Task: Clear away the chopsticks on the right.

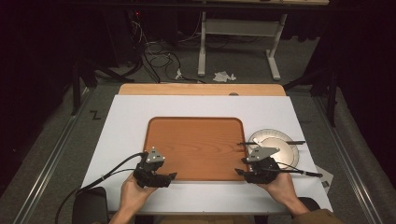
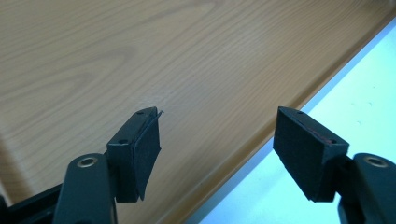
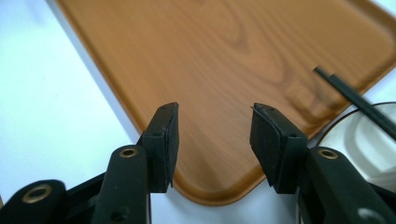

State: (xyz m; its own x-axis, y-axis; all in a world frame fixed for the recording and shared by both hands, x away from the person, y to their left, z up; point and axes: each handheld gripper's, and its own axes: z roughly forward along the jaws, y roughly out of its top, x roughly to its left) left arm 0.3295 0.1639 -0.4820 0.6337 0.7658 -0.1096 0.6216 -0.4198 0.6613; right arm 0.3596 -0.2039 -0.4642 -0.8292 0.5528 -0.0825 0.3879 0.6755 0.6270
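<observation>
A brown wooden tray [image 1: 196, 144] lies in the middle of a white sheet [image 1: 126, 112]. My left gripper [image 1: 172, 176] rests at the tray's near left corner, held by a hand, and its jaws stand open over the tray's edge [image 2: 219, 140] with nothing between them. At the tray's near right corner my right gripper [image 1: 239, 172] is open too, pointing across the tray [image 3: 224, 70], empty. A round white plate [image 1: 280, 142] sits just right of the tray, with a pair of black chopsticks [image 1: 273, 143] laid across it; the chopsticks [image 3: 355, 100] reach over the tray's rim.
The white sheet covers a wooden table [image 1: 201, 88]. A small paper card [image 1: 327, 179] lies at the sheet's right near corner. Cables [image 1: 112, 170] trail from the left gripper toward the lower left. Beyond the table stand a white frame [image 1: 238, 42] and loose wires on the floor.
</observation>
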